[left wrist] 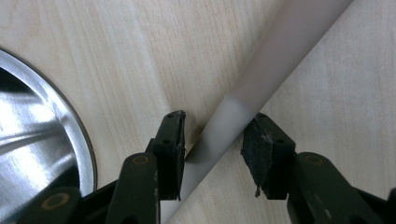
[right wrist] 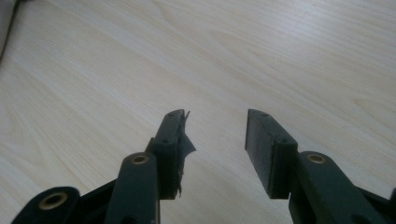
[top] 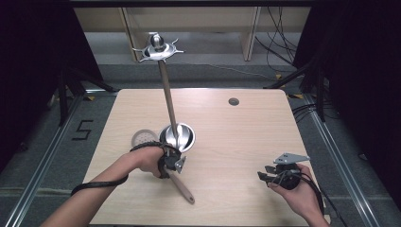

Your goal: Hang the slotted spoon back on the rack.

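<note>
The pale wooden worktop (top: 236, 137) carries everything, and a small round grey grommet (top: 233, 101) sits near its far edge. A tall steel utensil stand (top: 166, 90), a thin pole with a hooked crown on a shiny round base, rises at the middle of the worktop. Just left of that base lies a round perforated metal strainer head (top: 143, 138). A wooden-handled utensil (top: 183, 188) lies slanted toward the near edge, its handle end pointing at the person.

The left gripper (top: 172, 161) hangs over that handle, just in front of the stand's base. In the left gripper view its jaws straddle the handle (left wrist: 243, 105) and sit tight against both sides of it. The right gripper (top: 276, 172) rests near the near right corner, its jaws spread over bare wood with nothing between them.
</note>
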### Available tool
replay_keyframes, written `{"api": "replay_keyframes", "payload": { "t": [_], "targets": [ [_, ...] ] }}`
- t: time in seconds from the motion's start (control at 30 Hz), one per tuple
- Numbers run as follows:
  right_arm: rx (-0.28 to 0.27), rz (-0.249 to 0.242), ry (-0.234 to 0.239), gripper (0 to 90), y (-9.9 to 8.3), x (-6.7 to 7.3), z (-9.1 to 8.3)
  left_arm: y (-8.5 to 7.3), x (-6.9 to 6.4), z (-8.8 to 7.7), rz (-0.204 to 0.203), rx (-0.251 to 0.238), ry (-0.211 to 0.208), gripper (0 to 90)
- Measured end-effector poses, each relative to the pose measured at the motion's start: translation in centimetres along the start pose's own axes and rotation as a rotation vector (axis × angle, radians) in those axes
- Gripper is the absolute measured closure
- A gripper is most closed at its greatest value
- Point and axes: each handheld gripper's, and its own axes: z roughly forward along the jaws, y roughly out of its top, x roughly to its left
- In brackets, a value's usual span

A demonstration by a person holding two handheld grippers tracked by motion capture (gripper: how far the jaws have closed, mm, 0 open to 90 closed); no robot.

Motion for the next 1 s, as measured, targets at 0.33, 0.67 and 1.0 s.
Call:
{"api": "replay_keyframes", "payload": {
  "t": [0.33, 0.67, 1.0],
  "targets": [
    [-0.002, -0.013, -0.002, 58.1, -0.1, -0.1, 0.1, 1.8, -0.8, -0.2, 0.055, 0.060, 0.032, 69.8],
    [0.005, -0.016, -0.006, 58.1, 0.0, -0.1, 0.1, 0.4, -2.0, -3.1, -0.180, -0.138, 0.113, 76.1],
    [0.003, -0.015, -0.013, 58.1, 0.0, 0.0, 0.1, -2.3, -4.2, -7.3, -0.449, -0.457, 0.193, 76.2]
  ]
}}
